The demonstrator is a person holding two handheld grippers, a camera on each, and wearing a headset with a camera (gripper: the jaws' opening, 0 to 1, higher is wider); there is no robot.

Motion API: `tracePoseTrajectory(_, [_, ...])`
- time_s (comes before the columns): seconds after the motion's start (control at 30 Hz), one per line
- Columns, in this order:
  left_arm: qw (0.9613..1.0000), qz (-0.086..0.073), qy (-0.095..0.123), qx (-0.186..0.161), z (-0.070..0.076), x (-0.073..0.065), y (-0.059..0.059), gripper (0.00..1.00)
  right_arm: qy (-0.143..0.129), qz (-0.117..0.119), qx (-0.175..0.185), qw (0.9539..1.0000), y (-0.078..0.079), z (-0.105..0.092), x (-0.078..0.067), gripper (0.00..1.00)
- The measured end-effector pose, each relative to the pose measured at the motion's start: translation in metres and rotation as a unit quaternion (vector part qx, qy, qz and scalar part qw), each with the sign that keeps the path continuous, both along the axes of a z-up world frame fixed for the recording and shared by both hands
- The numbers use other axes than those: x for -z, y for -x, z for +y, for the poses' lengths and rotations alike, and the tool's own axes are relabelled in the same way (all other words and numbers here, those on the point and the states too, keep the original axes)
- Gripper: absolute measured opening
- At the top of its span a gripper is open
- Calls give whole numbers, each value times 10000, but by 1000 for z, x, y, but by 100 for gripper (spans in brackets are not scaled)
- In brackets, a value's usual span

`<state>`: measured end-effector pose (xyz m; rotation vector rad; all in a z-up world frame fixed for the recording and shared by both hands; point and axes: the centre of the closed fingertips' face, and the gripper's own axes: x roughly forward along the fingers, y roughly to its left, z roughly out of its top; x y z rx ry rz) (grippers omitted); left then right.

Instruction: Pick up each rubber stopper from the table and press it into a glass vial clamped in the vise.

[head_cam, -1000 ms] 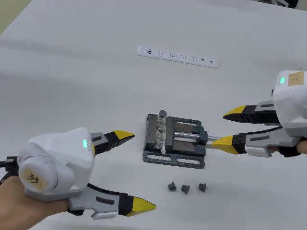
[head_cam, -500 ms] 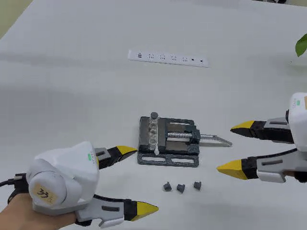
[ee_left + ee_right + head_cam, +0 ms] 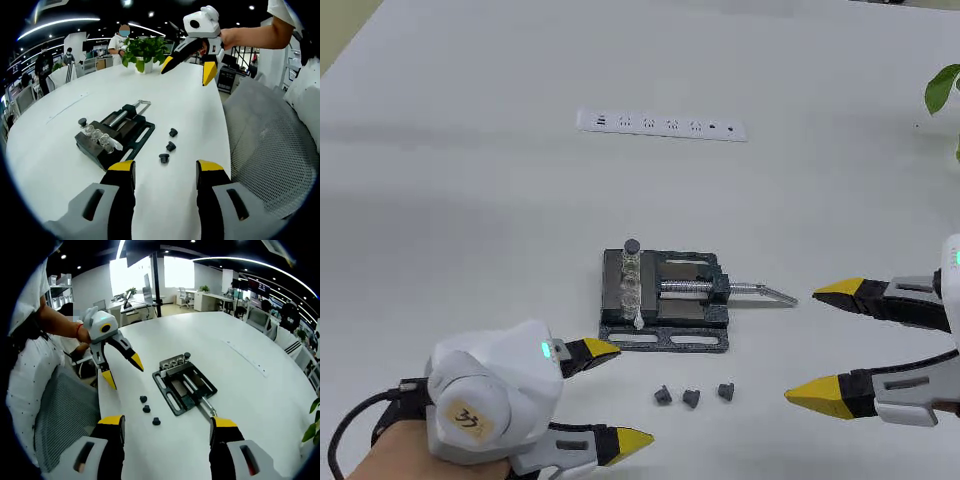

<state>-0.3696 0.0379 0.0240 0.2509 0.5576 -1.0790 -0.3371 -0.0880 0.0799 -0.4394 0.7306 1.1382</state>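
Observation:
A dark vise (image 3: 665,318) holds a row of glass vials (image 3: 632,288) upright between its jaws. The far vial carries a grey stopper (image 3: 632,246). Three loose rubber stoppers (image 3: 691,398) lie in a line on the table in front of the vise, also in the left gripper view (image 3: 170,146) and the right gripper view (image 3: 146,409). My left gripper (image 3: 618,394) hovers open just left of the stoppers. My right gripper (image 3: 820,342) hovers open to their right, near the vise's screw handle (image 3: 765,292). Neither holds anything.
A white power strip (image 3: 660,125) lies on the white table (image 3: 470,200) beyond the vise. Green leaves (image 3: 942,90) of a potted plant (image 3: 142,50) reach in at the far right. A mesh chair (image 3: 270,140) stands by the table's near edge.
The right gripper has drawn back from the vise's screw handle toward the near right. The left gripper has come nearer to me and closer to the loose stoppers. The head camera shifted.

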Motion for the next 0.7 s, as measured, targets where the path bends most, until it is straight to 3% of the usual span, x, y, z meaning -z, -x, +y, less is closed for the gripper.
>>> tracePoseTrajectory(0.17, [9999,63,-122,39,-8,9,-2,40,9,22,16,10000,3,-6,3,69])
tracePoseTrajectory(0.33, [9987,141,-478,79,-12,25,-4,32,-2,24,53,10000,4,-12,5,68])
tracePoseTrajectory(0.7, [9973,386,-631,6,-21,43,-8,21,14,-1,129,9999,5,-19,5,67])
